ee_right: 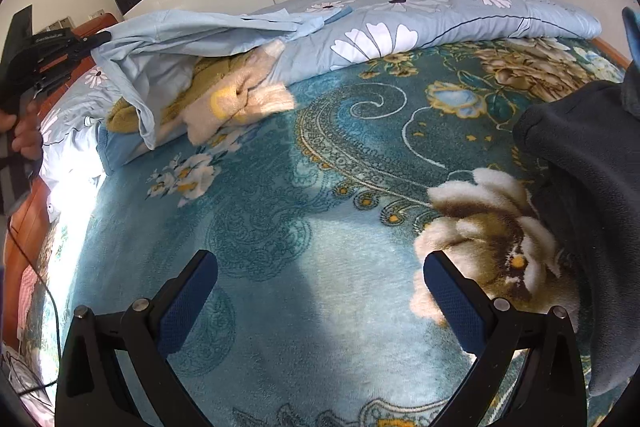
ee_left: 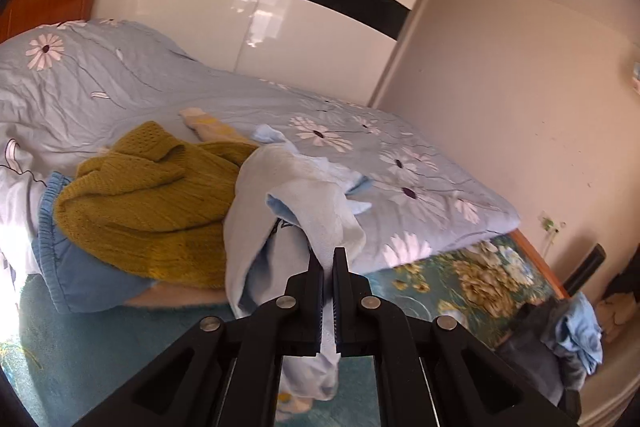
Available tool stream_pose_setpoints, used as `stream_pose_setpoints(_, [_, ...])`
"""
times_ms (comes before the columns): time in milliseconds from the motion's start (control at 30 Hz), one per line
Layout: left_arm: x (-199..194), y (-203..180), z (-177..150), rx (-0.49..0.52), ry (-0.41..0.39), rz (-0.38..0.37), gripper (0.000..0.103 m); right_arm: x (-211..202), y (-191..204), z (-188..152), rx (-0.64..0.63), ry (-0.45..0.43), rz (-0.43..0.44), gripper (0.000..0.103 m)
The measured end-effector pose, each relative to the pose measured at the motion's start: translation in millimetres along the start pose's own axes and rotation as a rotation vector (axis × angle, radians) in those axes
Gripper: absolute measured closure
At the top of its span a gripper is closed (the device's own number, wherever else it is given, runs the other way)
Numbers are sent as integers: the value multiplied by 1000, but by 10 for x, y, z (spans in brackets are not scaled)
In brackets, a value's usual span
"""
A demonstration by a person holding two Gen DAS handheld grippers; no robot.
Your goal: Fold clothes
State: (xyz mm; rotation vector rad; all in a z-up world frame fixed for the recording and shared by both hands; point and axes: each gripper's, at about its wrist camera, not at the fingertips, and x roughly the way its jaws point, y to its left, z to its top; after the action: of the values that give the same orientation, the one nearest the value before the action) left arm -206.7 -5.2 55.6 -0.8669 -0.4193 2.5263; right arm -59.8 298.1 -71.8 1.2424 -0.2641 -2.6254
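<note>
My left gripper [ee_left: 329, 257] is shut on a pale blue garment [ee_left: 288, 195] and holds it lifted above the pile. The same garment [ee_right: 192, 27] hangs stretched from the left gripper [ee_right: 102, 37] in the right wrist view. Under it lie a mustard knit sweater [ee_left: 152, 195], a cream and yellow fleece piece [ee_right: 236, 99] and a blue garment with an elastic edge [ee_left: 72, 267]. My right gripper [ee_right: 320, 267] is open and empty, low over the teal floral blanket [ee_right: 280, 207].
A pale blue daisy quilt [ee_left: 360, 147] is bunched along the back of the bed. A dark grey fleece garment [ee_right: 580, 155] lies at the right, with blue cloth [ee_left: 580, 331] beside it. A glossy wardrobe [ee_left: 260, 7] stands behind. A cable [ee_right: 52, 307] runs at the left.
</note>
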Motion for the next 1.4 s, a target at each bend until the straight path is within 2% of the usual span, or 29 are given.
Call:
stream_pose_setpoints(100, [-251, -311, -399, 12, 45, -91, 99, -185, 47, -14, 13, -20, -1, 0])
stream_pose_setpoints(233, [-652, -461, -872, -60, 86, -180, 99, -449, 114, -97, 0, -41, -14, 0])
stream_pose_setpoints(333, [-944, -410, -1065, -143, 85, -199, 99, -587, 181, -196, 14, -44, 54, 0])
stream_pose_setpoints(433, [-1085, -414, -1064, -159, 86, -202, 99, -724, 247, -295, 28, -48, 122, 0])
stream_pose_setpoints(567, [-1100, -591, -874, -120, 76, -221, 99, -908, 336, -427, 46, -52, 212, 0])
stream_pose_setpoints(633, [-1055, -723, -787, -89, 72, -231, 99, -964, 435, -442, 58, -59, 291, 0])
stream_pose_setpoints(767, [-968, -984, -654, -52, 79, -262, 99, -946, 688, -385, 70, -64, 367, 0])
stream_pose_setpoints(867, [-946, -1111, -603, -33, 77, -282, 99, -883, 748, -333, 97, -64, 378, 1])
stream_pose_setpoints(900, [-943, -1139, -594, -33, 76, -290, 99, -858, 731, -313, 117, -61, 380, 6])
stream_pose_setpoints(933, [-945, -1163, -580, -34, 73, -297, 99, -831, 678, -294, 156, -57, 381, 18])
stream_pose_setpoints(967, [-955, -1178, -563, -35, 70, -302, 99, -803, 625, -275, 194, -53, 382, 26])
stream_pose_setpoints(1000, [-971, -1184, -550, -37, 66, -306, 99, -777, 567, -258, 233, -50, 384, 41])
stream_pose_setpoints(1033, [-989, -1183, -539, -38, 62, -310, 99, -753, 498, -244, 275, -50, 389, 49])
stream_pose_setpoints(1100, [-1025, -1184, -516, -42, 51, -309, 99, -731, 361, -213, 348, -60, 408, 56])
stream_pose_setpoints(1133, [-1048, -1179, -497, -42, 45, -306, 99, -739, 303, -181, 373, -68, 412, 73])
stream_pose_setpoints(1200, [-1105, -1150, -460, -48, 28, -297, 99, -811, 236, -38, 372, -89, 381, 96])
stream_pose_setpoints(1300, [-1227, -1078, -387, -63, -7, -289, 99, -936, 144, 192, 363, -126, 335, 97])
stream_pose_setpoints(1400, [-1414, -1032, -287, -63, -60, -285, 99, -1256, 170, 567, 287, -217, 292, 97])
